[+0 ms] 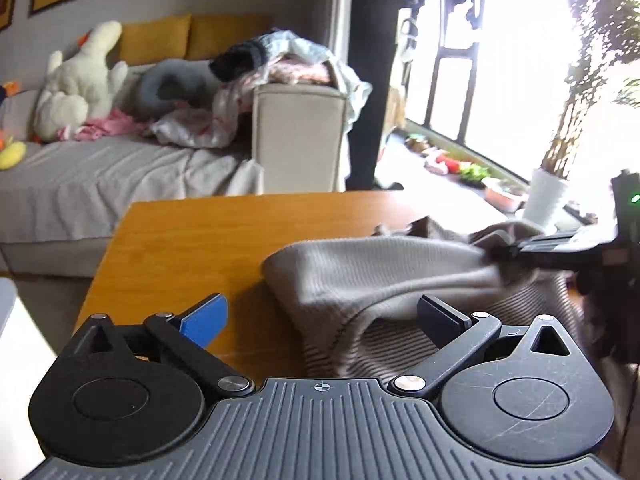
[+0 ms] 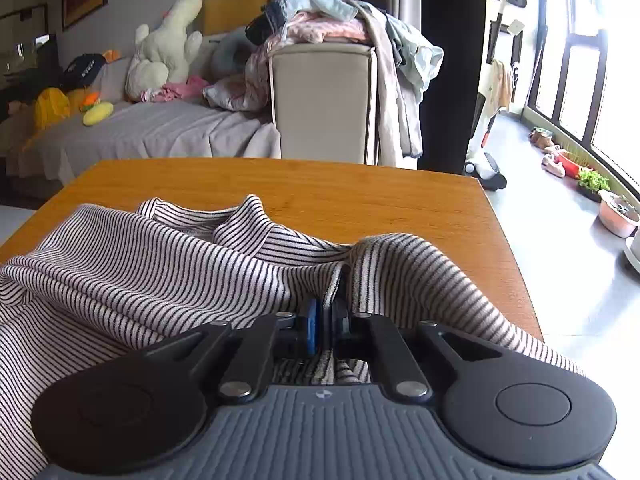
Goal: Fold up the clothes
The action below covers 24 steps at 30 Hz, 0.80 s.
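Note:
A striped shirt (image 2: 160, 264), white with thin dark stripes, lies rumpled on the wooden table (image 2: 320, 188). It also shows in the left wrist view (image 1: 380, 276), where it looks beige. My right gripper (image 2: 329, 312) is shut on a fold of the shirt's edge and lifts it slightly. It shows from the side at the right of the left wrist view (image 1: 492, 250), pinching the cloth. My left gripper (image 1: 320, 320) is open and empty, low over the table, with its right finger (image 1: 440, 316) over the shirt and its left finger (image 1: 208, 320) over bare wood.
Beyond the table's far edge stands a grey sofa (image 2: 160, 132) with plush toys (image 2: 164, 48) and a pile of clothes (image 2: 328, 24) on its armrest. A white pot (image 1: 544, 196) and small pots (image 2: 618, 216) sit on the floor by the window at right.

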Available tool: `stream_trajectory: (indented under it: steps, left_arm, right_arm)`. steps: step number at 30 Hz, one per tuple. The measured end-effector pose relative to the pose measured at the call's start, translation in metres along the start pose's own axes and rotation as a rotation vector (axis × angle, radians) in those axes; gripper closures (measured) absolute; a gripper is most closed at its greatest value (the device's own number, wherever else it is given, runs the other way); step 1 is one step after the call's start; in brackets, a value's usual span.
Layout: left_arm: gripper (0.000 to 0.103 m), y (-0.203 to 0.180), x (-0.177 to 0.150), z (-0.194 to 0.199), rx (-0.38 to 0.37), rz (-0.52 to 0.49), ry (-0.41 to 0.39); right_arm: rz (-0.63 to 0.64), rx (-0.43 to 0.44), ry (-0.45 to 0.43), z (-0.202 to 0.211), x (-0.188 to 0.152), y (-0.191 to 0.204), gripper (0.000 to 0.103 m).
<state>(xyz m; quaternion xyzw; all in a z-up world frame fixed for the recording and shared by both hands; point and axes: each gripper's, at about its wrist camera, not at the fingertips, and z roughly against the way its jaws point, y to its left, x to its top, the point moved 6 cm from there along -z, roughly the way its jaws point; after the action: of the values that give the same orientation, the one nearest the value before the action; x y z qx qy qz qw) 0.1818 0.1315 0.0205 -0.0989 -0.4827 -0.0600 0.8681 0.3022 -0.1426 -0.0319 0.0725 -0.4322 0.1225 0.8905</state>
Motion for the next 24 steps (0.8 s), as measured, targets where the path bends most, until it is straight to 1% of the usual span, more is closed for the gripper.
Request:
stream_trajectory:
  steps: [2, 4, 5, 6, 7, 9, 10, 12, 14, 16, 17, 19, 21, 24]
  left_arm:
    - [0.000, -0.019, 0.000, -0.011, -0.056, 0.002, 0.009]
    - [0.000, -0.039, 0.000, -0.022, -0.113, 0.005, 0.017]
    - [0.000, -0.049, 0.000, -0.027, -0.141, 0.006, 0.021]
    - [0.000, -0.058, 0.000, -0.032, -0.169, 0.007, 0.026]
    - [0.000, -0.063, -0.007, -0.041, -0.165, 0.011, 0.044]
    - [0.000, -0.069, -0.023, -0.053, -0.155, 0.021, 0.080]
    - [0.000, -0.070, -0.029, -0.057, -0.145, 0.021, 0.089]
    - [0.000, -0.071, -0.030, -0.057, -0.129, 0.010, 0.079]
    - [0.000, -0.070, -0.031, -0.058, -0.103, -0.001, 0.083]
    - [0.000, -0.070, -0.032, -0.056, -0.080, -0.023, 0.085]
    - [0.000, -0.070, -0.033, -0.055, -0.064, -0.041, 0.079]
    - [0.000, -0.068, -0.033, -0.051, -0.021, -0.086, 0.063]
    - [0.000, -0.064, -0.033, -0.048, 0.021, -0.123, 0.047]
    - [0.000, -0.047, -0.033, -0.046, 0.066, -0.116, 0.053]
  right_arm:
    - [-0.023, 0.011, 0.001, 0.009, -0.002, -0.004, 0.095]
    - [-0.047, 0.007, -0.024, 0.025, -0.001, -0.012, 0.081]
    - [-0.053, -0.005, -0.044, 0.034, 0.000, -0.016, 0.077]
    - [-0.045, -0.030, -0.063, 0.044, -0.001, -0.021, 0.069]
    - [-0.033, -0.060, -0.075, 0.051, -0.003, -0.025, 0.063]
    - [-0.025, -0.105, -0.069, 0.059, -0.010, -0.034, 0.060]
    - [-0.034, -0.121, -0.056, 0.058, -0.015, -0.039, 0.059]
    - [-0.058, -0.150, -0.032, 0.053, -0.024, -0.048, 0.059]
    - [-0.102, -0.164, -0.015, 0.042, -0.029, -0.054, 0.059]
    - [-0.124, -0.162, -0.004, 0.030, -0.030, -0.053, 0.060]
    - [-0.120, -0.151, 0.000, 0.025, -0.028, -0.048, 0.061]
    - [-0.095, -0.105, 0.005, 0.016, -0.021, -0.029, 0.072]
    - [-0.076, -0.082, 0.003, 0.008, -0.016, -0.014, 0.076]
    - [-0.068, -0.041, -0.007, 0.000, -0.010, 0.005, 0.078]
